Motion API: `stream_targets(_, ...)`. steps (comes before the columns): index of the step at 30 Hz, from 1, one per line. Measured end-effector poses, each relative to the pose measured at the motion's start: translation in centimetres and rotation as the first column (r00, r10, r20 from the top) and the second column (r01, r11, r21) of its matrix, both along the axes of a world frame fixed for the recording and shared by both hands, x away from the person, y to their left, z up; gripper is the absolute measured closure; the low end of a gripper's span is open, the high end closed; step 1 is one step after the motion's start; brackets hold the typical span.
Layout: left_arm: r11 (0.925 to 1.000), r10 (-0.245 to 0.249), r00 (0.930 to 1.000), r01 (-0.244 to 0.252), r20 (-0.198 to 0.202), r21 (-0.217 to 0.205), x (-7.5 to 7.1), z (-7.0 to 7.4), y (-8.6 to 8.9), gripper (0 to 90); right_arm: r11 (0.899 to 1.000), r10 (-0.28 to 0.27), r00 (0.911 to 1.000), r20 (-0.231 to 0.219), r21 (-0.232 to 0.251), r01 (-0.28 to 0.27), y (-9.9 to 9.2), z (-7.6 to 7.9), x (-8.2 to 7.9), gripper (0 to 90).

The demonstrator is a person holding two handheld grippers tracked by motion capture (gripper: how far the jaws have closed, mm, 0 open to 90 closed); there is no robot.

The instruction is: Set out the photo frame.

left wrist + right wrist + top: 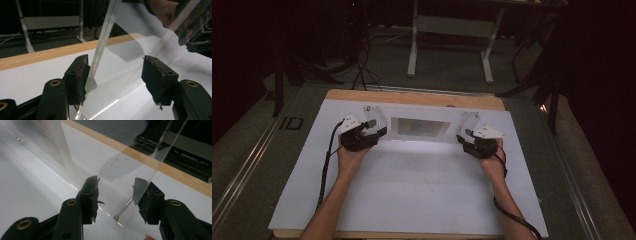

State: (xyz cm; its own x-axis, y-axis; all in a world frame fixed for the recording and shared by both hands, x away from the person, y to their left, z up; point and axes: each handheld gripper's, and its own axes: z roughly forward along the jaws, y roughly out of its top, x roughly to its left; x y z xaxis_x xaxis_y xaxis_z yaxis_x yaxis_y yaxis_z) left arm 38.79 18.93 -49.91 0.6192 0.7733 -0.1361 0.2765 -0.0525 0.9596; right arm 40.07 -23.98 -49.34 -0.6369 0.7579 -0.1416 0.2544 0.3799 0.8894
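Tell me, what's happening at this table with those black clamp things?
A person sits at a white table with a two-jaw gripper in each hand. Between the hands stands a clear plastic frame, something like a picture holder, upright near the table's far edge. The left gripper is at the frame's left end and the right gripper at its right end. Up close, each gripper's open jaws straddle a clear end panel, which lies against one pad without being clamped. It looks like a two-handed grasp not yet made.

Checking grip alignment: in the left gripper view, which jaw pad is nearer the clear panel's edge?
The pad at the view's left: the clear panel's edge runs right beside it, while the other pad stands well apart.
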Motion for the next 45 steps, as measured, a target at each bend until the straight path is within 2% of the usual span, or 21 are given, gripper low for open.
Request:
stream_targets(6,0.9998,0.017,0.9998,-0.017,-0.001,0.000,0.1,0.1,-0.1,39.3,1.000,-0.003,1.0000,-0.003,0.001,0.003,0.0,0.1,0.2,53.9)
stream_targets(10,0.9991,0.039,0.9992,-0.039,0.007,0.014,-0.1,0.2,-0.5,39.2,1.000,-0.011,0.9999,-0.002,-0.001,0.011,0.1,0.1,0.3,53.7)
stream_targets(18,0.9991,0.028,0.9996,-0.028,-0.009,0.032,-0.5,0.5,-0.5,39.2,1.000,-0.015,0.9999,-0.009,-0.020,0.014,0.2,0.3,-0.1,53.7)
stream_targets(20,0.9992,0.029,0.9995,-0.028,-0.015,0.026,-0.6,0.6,-0.5,39.2,1.000,-0.011,0.9999,-0.007,-0.022,0.011,0.1,0.4,-0.3,53.8)
stream_targets(24,0.9992,0.033,0.9988,-0.034,-0.035,-0.022,-0.5,0.7,-0.3,39.5,1.000,-0.002,0.9999,-0.013,-0.018,0.002,-0.1,0.5,-0.7,53.7)
stream_targets(30,0.9975,0.049,0.9977,-0.052,-0.046,-0.049,-0.8,0.7,-0.1,43.8,1.000,0.023,0.9993,-0.029,-0.002,-0.023,-0.2,0.7,-1.1,52.2)
stream_targets(38,0.9983,0.047,0.9971,-0.049,-0.060,-0.033,-1.3,1.0,-0.4,44.6,1.000,0.024,0.9989,-0.040,0.016,-0.023,-0.6,0.9,-1.4,52.0)
stream_targets(45,0.9963,0.066,0.9942,-0.071,-0.084,-0.050,-1.9,1.5,-0.5,47.1,0.996,0.045,0.9964,-0.072,0.078,-0.039,-1.0,0.9,-1.6,51.5)
